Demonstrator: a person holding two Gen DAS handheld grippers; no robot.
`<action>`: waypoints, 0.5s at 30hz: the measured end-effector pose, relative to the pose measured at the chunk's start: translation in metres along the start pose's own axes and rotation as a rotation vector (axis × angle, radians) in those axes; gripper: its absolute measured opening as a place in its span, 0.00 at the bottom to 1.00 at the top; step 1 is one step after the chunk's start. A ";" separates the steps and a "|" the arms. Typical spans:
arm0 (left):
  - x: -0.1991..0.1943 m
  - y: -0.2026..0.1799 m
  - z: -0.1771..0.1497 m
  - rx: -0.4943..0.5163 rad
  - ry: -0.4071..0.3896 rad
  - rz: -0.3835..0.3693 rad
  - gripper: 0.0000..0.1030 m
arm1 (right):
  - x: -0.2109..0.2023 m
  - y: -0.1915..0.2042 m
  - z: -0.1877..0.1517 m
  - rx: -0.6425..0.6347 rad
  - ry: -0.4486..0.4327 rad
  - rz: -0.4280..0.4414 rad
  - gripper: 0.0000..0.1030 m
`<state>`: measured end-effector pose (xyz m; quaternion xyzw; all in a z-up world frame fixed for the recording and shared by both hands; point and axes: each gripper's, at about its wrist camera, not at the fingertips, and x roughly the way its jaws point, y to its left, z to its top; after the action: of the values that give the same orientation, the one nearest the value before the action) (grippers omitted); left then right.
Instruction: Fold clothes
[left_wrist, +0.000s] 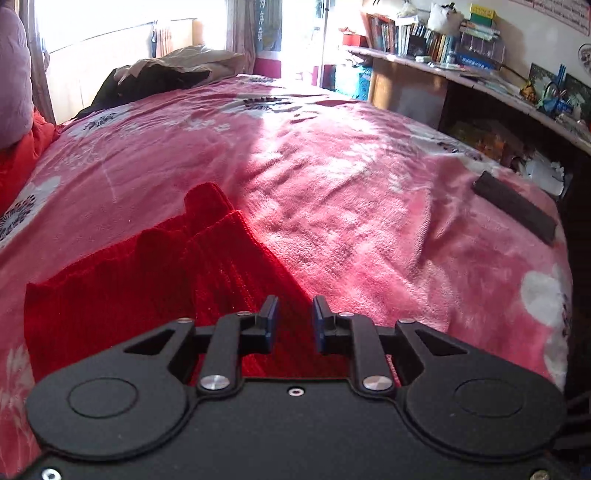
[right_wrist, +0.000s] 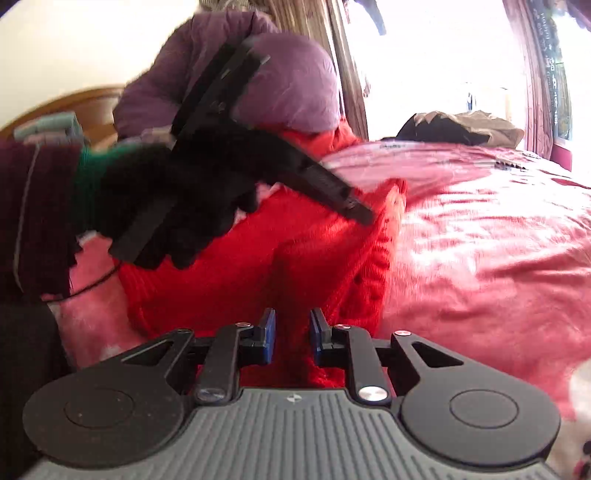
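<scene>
Red knit sweater (left_wrist: 155, 280) lies beneath your left gripper (left_wrist: 294, 321) and ahead of your right gripper (right_wrist: 292, 334); both sets of jaws stand slightly parted, pinching nothing, over the pink blanket (left_wrist: 369, 206).

the gloved hand (right_wrist: 173, 206) and left gripper (right_wrist: 364, 216) are motion-blurred, hiding part of the red sweater (right_wrist: 229, 284)

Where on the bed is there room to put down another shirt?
The widest bare stretch of the pink blanket lies between the red sweater and the dark flat strip near the desk-side edge. There is also bare blanket beyond the sweater, up to the pile of dark and beige clothes. It is crowded around the sweater, where both tongs work.
</scene>
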<state>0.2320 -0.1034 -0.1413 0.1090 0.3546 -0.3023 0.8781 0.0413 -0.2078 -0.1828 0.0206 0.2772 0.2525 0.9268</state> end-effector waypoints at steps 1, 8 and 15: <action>0.012 -0.004 0.000 0.011 0.043 0.024 0.16 | 0.006 -0.002 -0.001 0.019 0.040 0.004 0.21; 0.025 -0.012 -0.001 0.008 0.091 0.093 0.22 | 0.008 -0.015 -0.004 0.102 0.077 0.010 0.22; -0.054 0.006 -0.015 -0.163 -0.053 0.085 0.31 | -0.018 0.001 -0.004 0.011 0.023 -0.053 0.25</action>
<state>0.1963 -0.0683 -0.1151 0.0439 0.3499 -0.2377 0.9051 0.0261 -0.2161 -0.1765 0.0153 0.2896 0.2267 0.9298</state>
